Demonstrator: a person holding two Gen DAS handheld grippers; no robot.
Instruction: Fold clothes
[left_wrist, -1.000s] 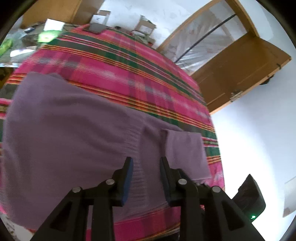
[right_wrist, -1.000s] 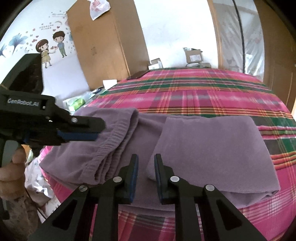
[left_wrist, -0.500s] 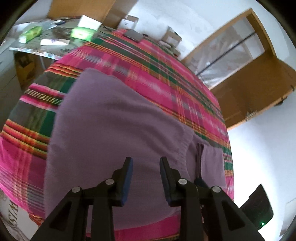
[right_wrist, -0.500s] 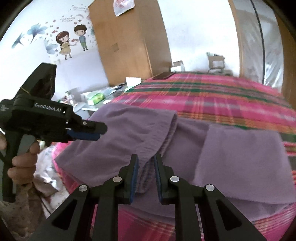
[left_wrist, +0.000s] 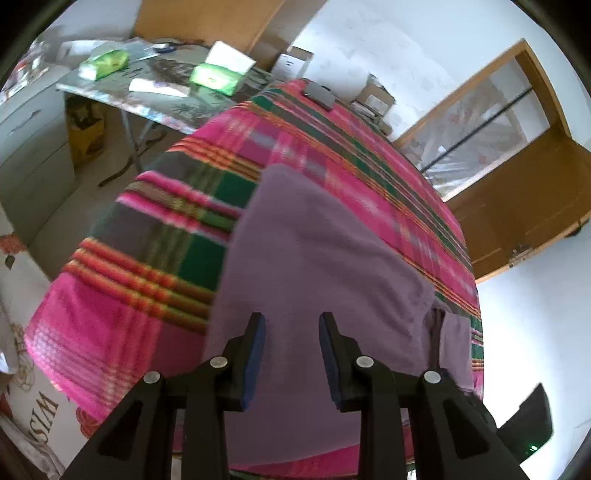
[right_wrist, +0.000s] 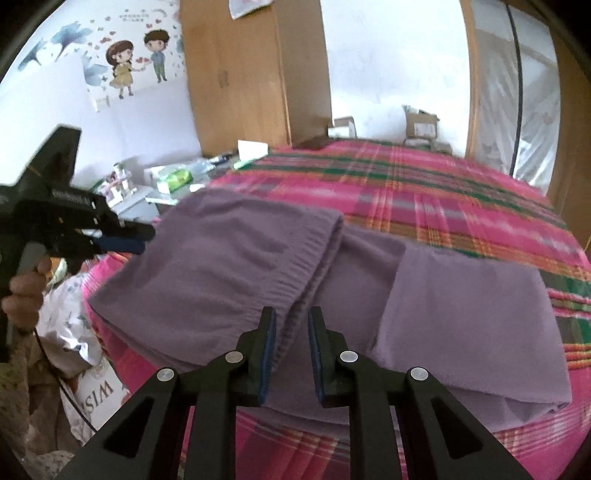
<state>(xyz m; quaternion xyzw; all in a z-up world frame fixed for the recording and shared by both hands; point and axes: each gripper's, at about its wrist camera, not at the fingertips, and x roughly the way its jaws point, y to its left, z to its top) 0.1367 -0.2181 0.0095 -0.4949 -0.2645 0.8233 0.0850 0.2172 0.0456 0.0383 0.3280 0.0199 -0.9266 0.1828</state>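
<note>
A purple knit garment (right_wrist: 229, 266) lies folded on the pink and green plaid bed cover (right_wrist: 424, 192). Its ribbed waistband fold (right_wrist: 314, 273) runs down the middle, and a flatter flap (right_wrist: 472, 317) lies on the right. My right gripper (right_wrist: 291, 328) hovers low over the near end of that fold, jaws narrowly open, with no cloth pinched. My left gripper (left_wrist: 291, 332) stands open over the garment's (left_wrist: 317, 258) left part, nothing between its pads. In the right wrist view a hand holds the left gripper (right_wrist: 144, 238) just off the garment's left edge.
A side table (left_wrist: 122, 99) with green packs (left_wrist: 214, 75) and papers stands left of the bed. Cardboard boxes (right_wrist: 421, 125) and a wardrobe (right_wrist: 251, 74) are at the far end, a wooden door (left_wrist: 524, 192) on the right. A printed bag (right_wrist: 92, 391) sits below the bed's near left corner.
The left gripper has travelled left along the garment to its left end, bringing the side table into its view. The right gripper has shifted slightly left over the waistband fold. Neither jaw opening has changed.
</note>
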